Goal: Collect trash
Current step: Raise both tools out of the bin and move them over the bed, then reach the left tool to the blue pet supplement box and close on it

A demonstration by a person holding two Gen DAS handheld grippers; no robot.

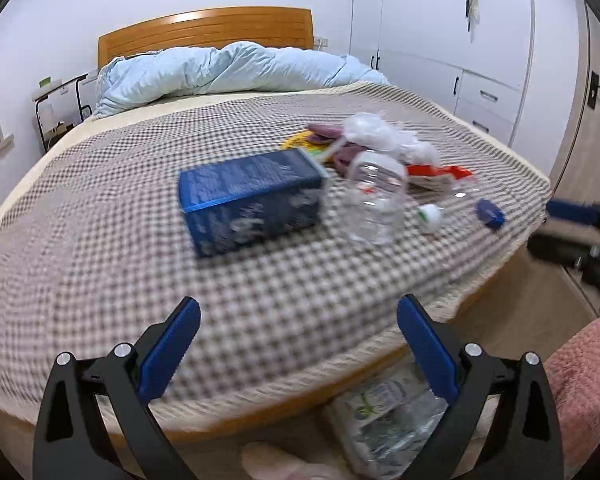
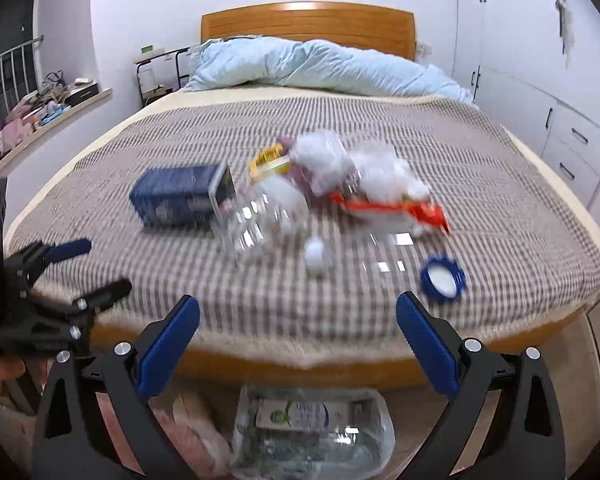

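Note:
Trash lies in a heap on the checkered bedspread: a blue carton on its side, a clear plastic bottle, crumpled white plastic, a red wrapper, a yellow wrapper, a white cap and a blue lid. My left gripper hovers open and empty over the bed's near edge, short of the carton. My right gripper is open and empty too, near the foot edge.
A clear plastic bag holding packaging sits on the floor below the bed's foot. A light blue duvet is bunched at the wooden headboard. White wardrobes line the right wall. A cluttered ledge runs along the left.

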